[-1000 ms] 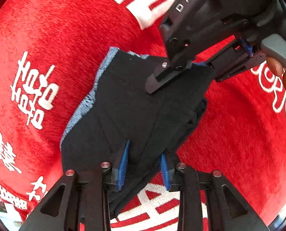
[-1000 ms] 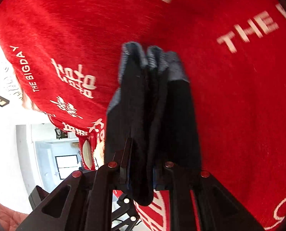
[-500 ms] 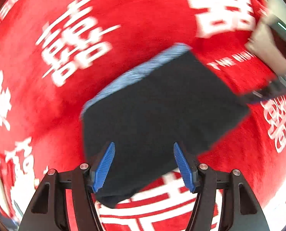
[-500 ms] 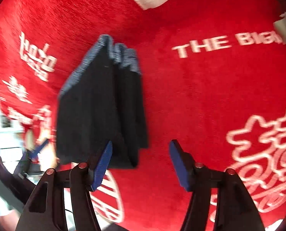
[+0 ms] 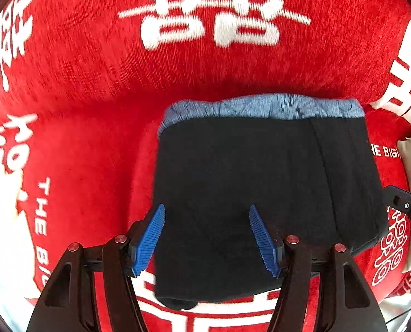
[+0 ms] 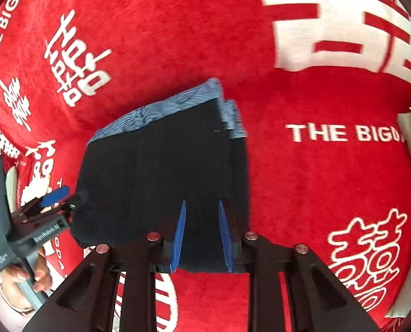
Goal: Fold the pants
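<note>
The folded pants [image 5: 260,199] lie flat on the red cloth [image 5: 100,88] with white lettering, a compact dark block with the blue-grey waistband [image 5: 263,108] along its far edge. In the left wrist view the block's longer side runs crosswise to the left gripper [image 5: 206,238], and the waistband faces straight away from the fingertips. The left gripper's jaws stand wide apart above the near part of the block, blue pads [image 5: 150,238] clear of the fabric, nothing between them but the pants lying below. In the right wrist view the pants [image 6: 161,182] sit ahead and to the left of the right gripper [image 6: 201,235], the waistband [image 6: 161,110] pointing away and tilted up to the right, stacked layers showing at its right corner. The right gripper's jaws have just been closing and now stand narrow; whether its pads pinch the near edge of the fabric I cannot tell. At that view's left edge a hand [image 6: 20,276] holds the left gripper beside the pants.
</note>
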The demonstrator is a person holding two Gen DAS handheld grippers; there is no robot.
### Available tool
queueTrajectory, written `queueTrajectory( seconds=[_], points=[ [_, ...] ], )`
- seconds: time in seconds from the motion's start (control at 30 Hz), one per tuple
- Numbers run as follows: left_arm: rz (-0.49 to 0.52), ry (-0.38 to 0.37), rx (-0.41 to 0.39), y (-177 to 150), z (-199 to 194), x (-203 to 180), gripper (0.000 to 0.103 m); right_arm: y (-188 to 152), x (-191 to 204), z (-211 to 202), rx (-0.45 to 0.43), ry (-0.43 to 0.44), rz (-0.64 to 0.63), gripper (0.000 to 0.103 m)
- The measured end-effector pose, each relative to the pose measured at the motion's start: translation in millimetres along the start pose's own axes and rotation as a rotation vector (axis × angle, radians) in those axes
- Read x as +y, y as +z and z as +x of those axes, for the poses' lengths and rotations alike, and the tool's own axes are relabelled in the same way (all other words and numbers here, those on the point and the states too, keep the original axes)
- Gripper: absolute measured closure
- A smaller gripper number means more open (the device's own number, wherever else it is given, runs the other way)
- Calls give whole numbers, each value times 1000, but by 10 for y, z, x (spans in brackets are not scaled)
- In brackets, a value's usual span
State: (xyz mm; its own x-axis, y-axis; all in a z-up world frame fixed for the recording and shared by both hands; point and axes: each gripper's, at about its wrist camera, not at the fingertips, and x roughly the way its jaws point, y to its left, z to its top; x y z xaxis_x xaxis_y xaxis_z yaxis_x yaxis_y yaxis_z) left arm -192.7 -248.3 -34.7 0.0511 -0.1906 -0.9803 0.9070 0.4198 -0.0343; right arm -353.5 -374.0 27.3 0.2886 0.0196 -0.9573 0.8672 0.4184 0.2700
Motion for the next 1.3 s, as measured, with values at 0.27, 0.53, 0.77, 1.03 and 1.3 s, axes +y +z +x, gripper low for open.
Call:
queueTrajectory(
  seconds=[0.27,0.53,0.77,1.03,1.3],
  points=[
    [44,9,-26,-92,-13,-72,38,-130,-343,-28,6,1,100,51],
    [138,-60,-17,-137,13,-473,38,-62,-286,167,84,146,48,83],
    [219,-32,-27,-385,154,-728,38,-374,-472,205,132,169,61,96],
    [224,-38,-26,-335,118,-838,38,-191,-663,114,20,308,153,59],
    [210,-53,-2,-295,132,-807,37,-216,-515,290,105,253,55,96]
  ],
)
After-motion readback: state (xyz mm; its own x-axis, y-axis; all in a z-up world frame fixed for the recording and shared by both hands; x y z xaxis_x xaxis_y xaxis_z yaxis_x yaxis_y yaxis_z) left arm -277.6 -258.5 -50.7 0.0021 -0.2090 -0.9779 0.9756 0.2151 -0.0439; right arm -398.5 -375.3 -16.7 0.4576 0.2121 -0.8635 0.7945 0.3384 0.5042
